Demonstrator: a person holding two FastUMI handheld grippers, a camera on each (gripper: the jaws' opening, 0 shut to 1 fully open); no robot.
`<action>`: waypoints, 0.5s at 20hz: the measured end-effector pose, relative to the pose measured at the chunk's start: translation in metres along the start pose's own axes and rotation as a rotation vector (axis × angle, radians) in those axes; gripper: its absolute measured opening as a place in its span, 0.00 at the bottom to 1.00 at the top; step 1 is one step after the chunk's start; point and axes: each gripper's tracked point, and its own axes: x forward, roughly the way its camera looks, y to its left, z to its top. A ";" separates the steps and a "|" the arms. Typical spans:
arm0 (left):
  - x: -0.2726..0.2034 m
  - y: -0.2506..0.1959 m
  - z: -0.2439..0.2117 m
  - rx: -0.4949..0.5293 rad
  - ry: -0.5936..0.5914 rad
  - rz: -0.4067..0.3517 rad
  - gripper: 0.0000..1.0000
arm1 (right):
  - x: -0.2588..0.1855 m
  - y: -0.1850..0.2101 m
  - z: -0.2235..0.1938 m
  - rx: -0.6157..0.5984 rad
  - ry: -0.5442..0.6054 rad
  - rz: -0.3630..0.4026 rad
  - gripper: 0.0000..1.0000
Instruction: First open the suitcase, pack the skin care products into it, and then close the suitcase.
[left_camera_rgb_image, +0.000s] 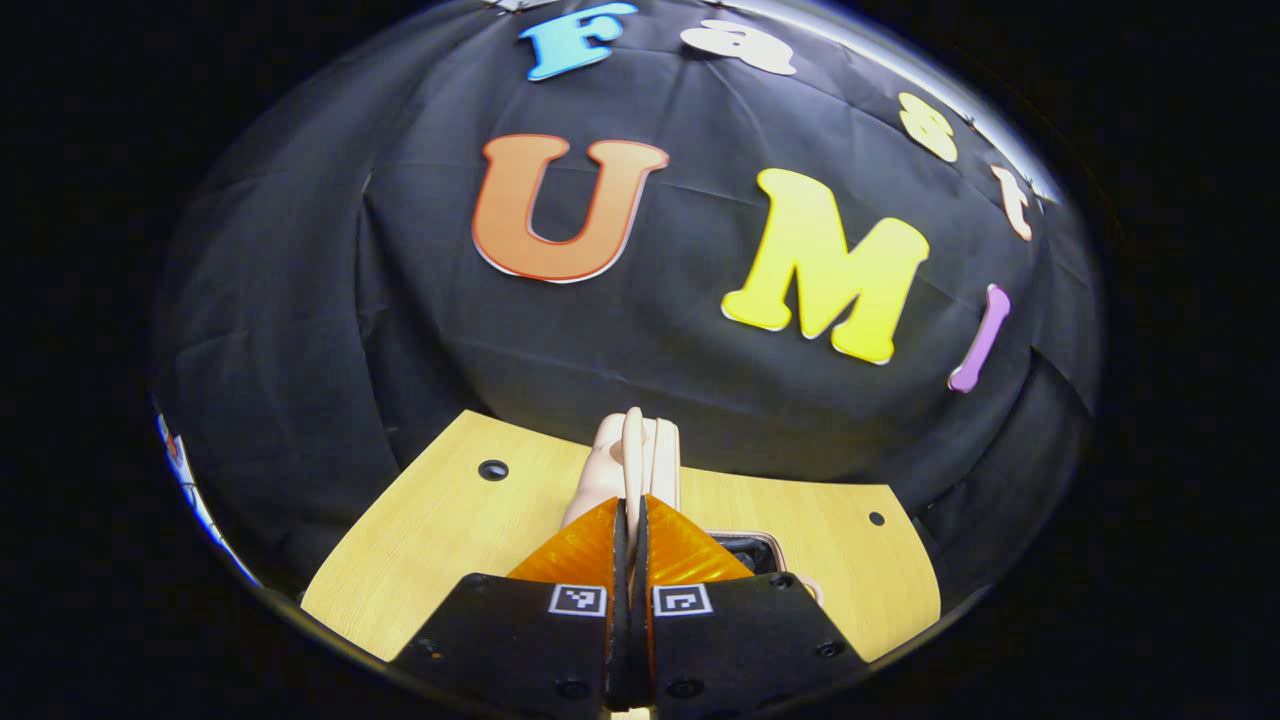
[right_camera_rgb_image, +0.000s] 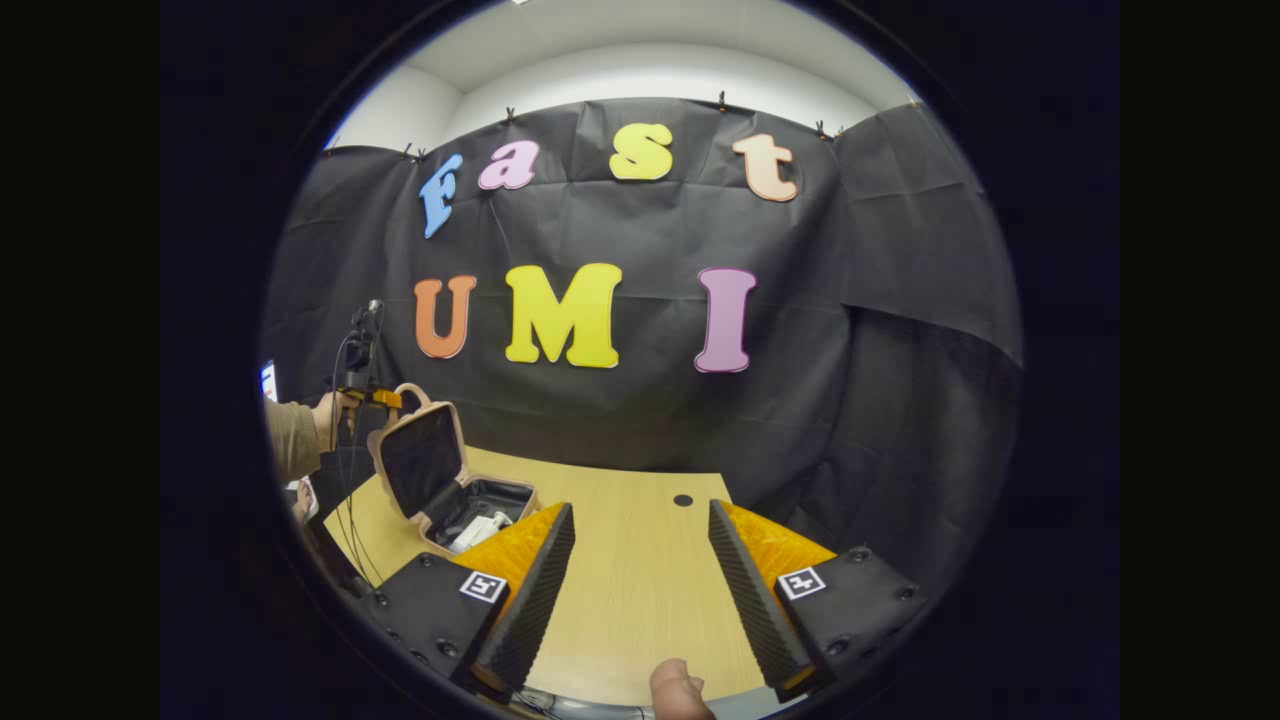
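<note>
The left tool (left_camera_rgb_image: 630, 520) pinched the suitcase lid (right_camera_rgb_image: 420, 458) edge at 12 o'clock; the right tool (right_camera_rgb_image: 640, 570) stood wide. A slipping pinch might slam the lid on the products (right_camera_rgb_image: 478, 531).

From the right gripper (right_camera_rgb_image: 640, 580), whose fingers stand wide apart, bare table (right_camera_rgb_image: 640, 560) runs ahead to 12 o'clock as far as the booth wall. At 10 o'clock the open suitcase (right_camera_rgb_image: 445, 490) blocks the way, its lid (right_camera_rgb_image: 420, 455) upright, with the left gripper (right_camera_rgb_image: 385, 398) and a hand (right_camera_rgb_image: 330, 420) at the lid's top edge
</note>
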 end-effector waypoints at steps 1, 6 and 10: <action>-0.001 -0.011 -0.001 0.005 0.000 -0.010 0.03 | -0.002 -0.003 -0.002 0.004 0.005 0.000 0.78; -0.004 -0.080 -0.030 0.051 0.001 -0.090 0.03 | -0.008 -0.024 -0.014 0.030 0.037 -0.015 0.80; 0.002 -0.156 -0.084 0.111 0.084 -0.226 0.03 | -0.011 -0.048 -0.024 0.038 0.052 -0.043 0.78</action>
